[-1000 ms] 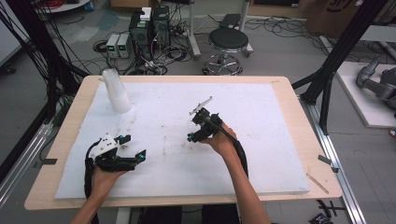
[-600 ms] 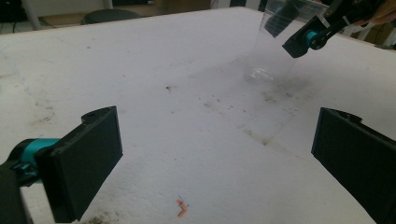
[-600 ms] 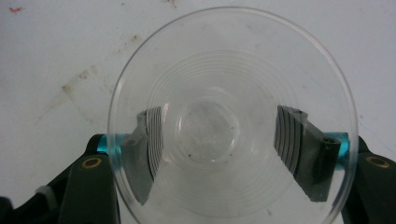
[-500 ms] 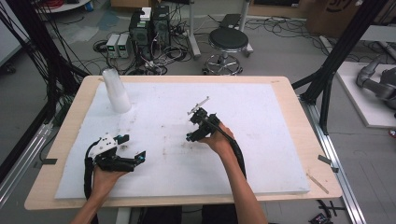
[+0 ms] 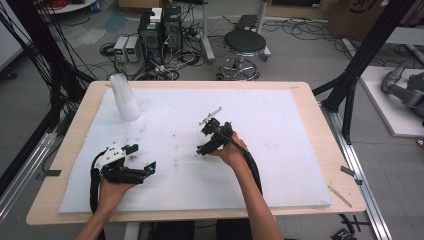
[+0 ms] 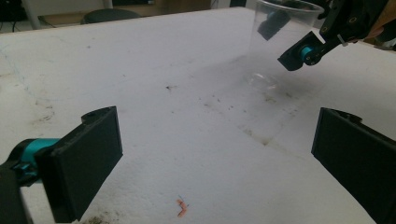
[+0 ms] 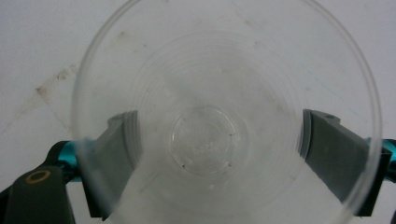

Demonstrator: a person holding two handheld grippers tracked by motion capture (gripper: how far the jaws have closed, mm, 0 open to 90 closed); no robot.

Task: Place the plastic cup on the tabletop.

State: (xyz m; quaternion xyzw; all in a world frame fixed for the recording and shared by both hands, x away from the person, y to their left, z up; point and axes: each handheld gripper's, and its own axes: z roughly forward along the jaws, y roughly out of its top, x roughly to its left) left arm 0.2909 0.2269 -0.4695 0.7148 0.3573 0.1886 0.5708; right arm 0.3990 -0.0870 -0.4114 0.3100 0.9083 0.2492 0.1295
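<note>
A clear plastic cup [image 7: 201, 144] stands upright on the white foam mat [image 5: 280, 150]. In the left gripper view the cup [image 6: 261, 56] is at the top right. My right gripper [image 7: 217, 154] reaches down over it with one jaw on each side. Its jaws have just been opening and stand off the cup's wall. In the high view my right gripper [image 5: 204, 140] is at mid-table. My left gripper [image 5: 141, 158] rests low at the front left, open and empty, and its jaws [image 6: 219, 149] point across the mat at the right gripper [image 6: 287, 39].
An upturned stack of clear cups [image 5: 125, 97] stands at the mat's far left corner. A small orange scrap [image 6: 182, 208] lies on the mat just ahead of the left gripper. A stool [image 5: 245, 45] and electronics boxes [image 5: 160, 30] sit on the floor beyond the table.
The right gripper's jaws have spread apart around the cup, and the hand has stayed almost in place. The left gripper's jaws stand a little wider than before.
</note>
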